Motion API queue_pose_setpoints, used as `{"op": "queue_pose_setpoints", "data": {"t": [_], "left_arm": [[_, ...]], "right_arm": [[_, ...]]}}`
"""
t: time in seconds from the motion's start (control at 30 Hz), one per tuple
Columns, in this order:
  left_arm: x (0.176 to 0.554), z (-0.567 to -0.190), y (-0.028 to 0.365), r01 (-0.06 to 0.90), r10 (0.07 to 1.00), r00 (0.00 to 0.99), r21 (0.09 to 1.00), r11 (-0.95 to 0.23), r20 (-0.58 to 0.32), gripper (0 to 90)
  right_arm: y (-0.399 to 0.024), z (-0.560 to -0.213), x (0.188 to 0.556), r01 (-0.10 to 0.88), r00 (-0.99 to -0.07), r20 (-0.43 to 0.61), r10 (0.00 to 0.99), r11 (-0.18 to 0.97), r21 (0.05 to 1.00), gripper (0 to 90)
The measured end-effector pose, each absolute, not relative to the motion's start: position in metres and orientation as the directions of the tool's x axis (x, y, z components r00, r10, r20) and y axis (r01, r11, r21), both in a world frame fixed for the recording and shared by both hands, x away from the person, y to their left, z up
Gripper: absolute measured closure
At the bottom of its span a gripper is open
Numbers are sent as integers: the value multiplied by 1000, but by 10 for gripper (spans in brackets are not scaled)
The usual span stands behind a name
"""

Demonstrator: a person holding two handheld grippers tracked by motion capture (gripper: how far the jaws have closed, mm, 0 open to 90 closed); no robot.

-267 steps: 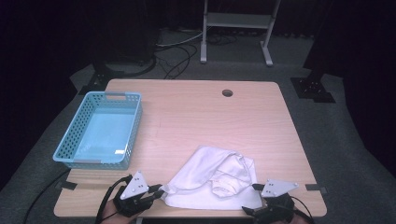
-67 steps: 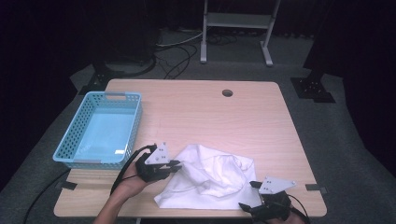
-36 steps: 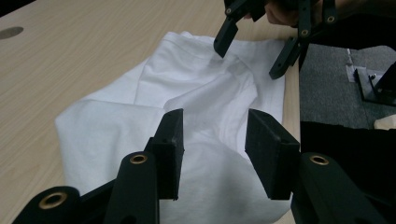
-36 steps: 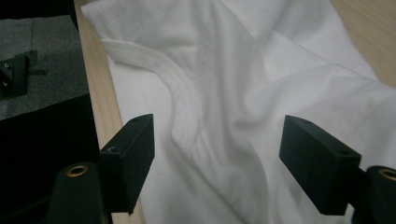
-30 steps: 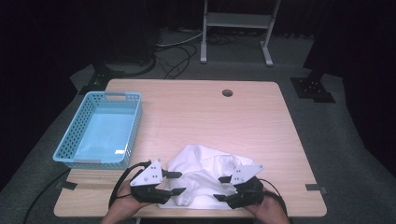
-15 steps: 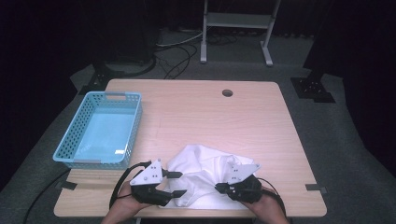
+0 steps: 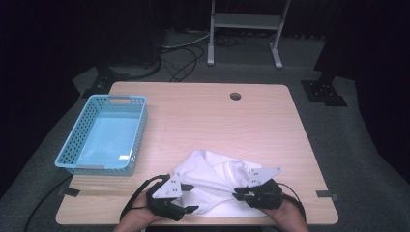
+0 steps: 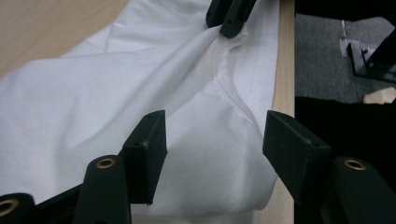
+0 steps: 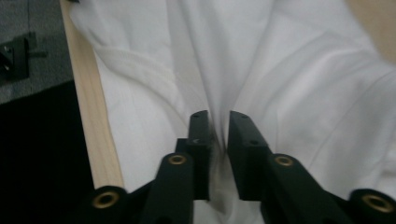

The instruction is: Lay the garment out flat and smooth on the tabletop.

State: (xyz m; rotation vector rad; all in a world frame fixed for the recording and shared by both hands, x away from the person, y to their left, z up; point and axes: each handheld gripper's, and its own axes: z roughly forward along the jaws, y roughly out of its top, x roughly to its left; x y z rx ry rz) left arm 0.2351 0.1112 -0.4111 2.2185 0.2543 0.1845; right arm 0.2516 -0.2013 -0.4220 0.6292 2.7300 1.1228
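Your white garment [image 7: 212,181] lies crumpled at the near edge of the counter [image 7: 203,116], between your two hands, with the blue basket [image 7: 104,135] well apart on the far left. Your right hand-held gripper [image 7: 240,194] is clenched on a fold of the cloth; in the right gripper view the fabric is pinched up between the nearly closed jaws, which have just eased apart a touch, so check that the pinch has not gone slack before you pull. Your left hand-held gripper [image 8: 210,140] is released: its jaws have just been opening and stand wide over the cloth, with fabric lying below and between them but neither pad pressing on it. The step in hand looks like taking a second hold so that you can lift or spread the garment. Lower the left jaws onto a clear ridge or the hem near the counter's edge, not onto the flat middle, where the pads would slide. Take one layer if you mean to open it out, and close fully before you move. Keep both holds level and draw apart slowly, so the right pinch does not slip and the cloth does not drag off the near edge
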Motion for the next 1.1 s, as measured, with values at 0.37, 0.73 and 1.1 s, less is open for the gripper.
{"op": "queue_pose_setpoints", "data": {"t": [0.37,0.73,1.1], "left_arm": [[232,-422,100,71,195,976,695,-715,100,564],[231,-425,99,125,224,973,685,-718,57,835],[227,-424,99,129,216,975,679,-722,45,611]], "right_arm": [[-201,-426,248,291,-934,61,353,649,703,472],[-195,-432,243,266,-934,14,358,667,695,815],[-196,-420,233,250,-930,-13,367,659,709,832]]}}
